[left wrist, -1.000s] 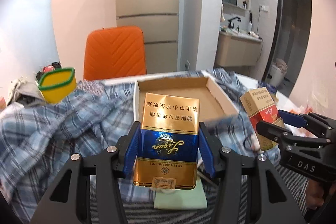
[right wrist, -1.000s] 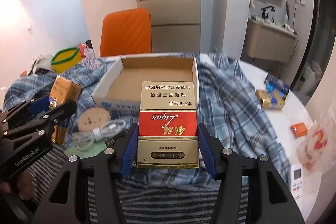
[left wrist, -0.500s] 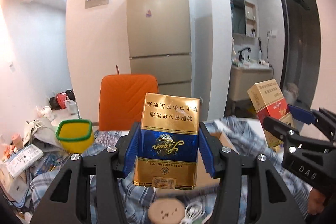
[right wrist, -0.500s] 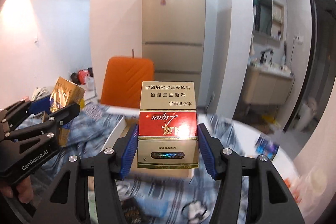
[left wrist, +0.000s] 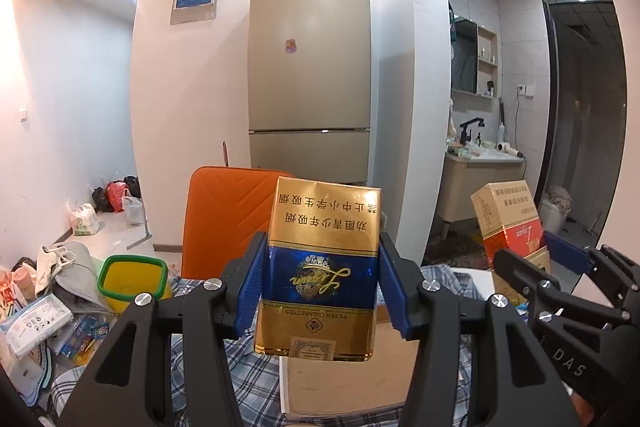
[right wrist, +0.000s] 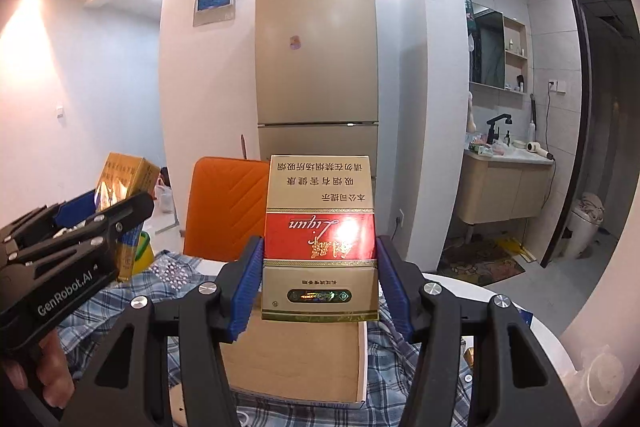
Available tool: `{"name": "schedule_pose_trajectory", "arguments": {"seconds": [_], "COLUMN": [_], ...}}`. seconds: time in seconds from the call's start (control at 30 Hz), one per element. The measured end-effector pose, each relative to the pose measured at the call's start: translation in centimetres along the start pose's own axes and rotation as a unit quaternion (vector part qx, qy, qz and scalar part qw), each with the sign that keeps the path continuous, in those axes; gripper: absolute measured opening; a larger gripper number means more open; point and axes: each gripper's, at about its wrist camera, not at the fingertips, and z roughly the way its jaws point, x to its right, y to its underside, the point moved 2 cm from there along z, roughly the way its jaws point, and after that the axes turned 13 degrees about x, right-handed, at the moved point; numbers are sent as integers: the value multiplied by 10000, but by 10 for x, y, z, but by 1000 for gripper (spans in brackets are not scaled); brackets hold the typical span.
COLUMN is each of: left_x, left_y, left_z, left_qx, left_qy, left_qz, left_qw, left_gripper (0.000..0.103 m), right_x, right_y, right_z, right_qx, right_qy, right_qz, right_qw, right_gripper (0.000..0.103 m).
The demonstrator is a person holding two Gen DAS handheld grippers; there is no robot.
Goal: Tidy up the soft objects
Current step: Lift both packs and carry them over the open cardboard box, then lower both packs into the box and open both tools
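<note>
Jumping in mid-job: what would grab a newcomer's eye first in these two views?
Two cigarette packs held up in the air, print upside down: a gold-and-blue pack clamped in the left tongs, and a red-and-gold pack clamped in the right tongs. Behind them stand a tall beige fridge and an orange chair. Below lies an open cardboard box on a blue plaid cloth.
</note>
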Motion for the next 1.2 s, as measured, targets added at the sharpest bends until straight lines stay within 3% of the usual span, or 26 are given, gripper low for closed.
{"name": "schedule_pose_trajectory", "arguments": {"seconds": [0.27, 0.47, 0.73, 0.93, 1.2], "left_x": [7, 5, -2, -1, 3], "left_y": [28, 65, 146, 176, 182], "left_z": [29, 66, 119, 129, 131], "left_qx": [-489, -1234, -2561, -3008, -3177], "left_qy": [-123, -118, -117, -94, 45], "left_qz": [138, 70, -157, -114, -73], "left_qw": [9986, 9923, 9664, 9536, 9482], "left_gripper": [51, 51, 51, 52, 52], "right_x": [3, 7, 10, 15, 19], "right_y": [26, 66, 116, 152, 177], "right_z": [26, 71, 108, 131, 143], "right_qx": [-349, -984, -1709, -2270, -2646], "right_qy": [-58, -74, -64, -209, -227], "right_qz": [43, 90, 62, 269, 287], "right_qw": [9994, 9951, 9852, 9733, 9637], "right_gripper": [58, 58, 58, 58, 58]}}
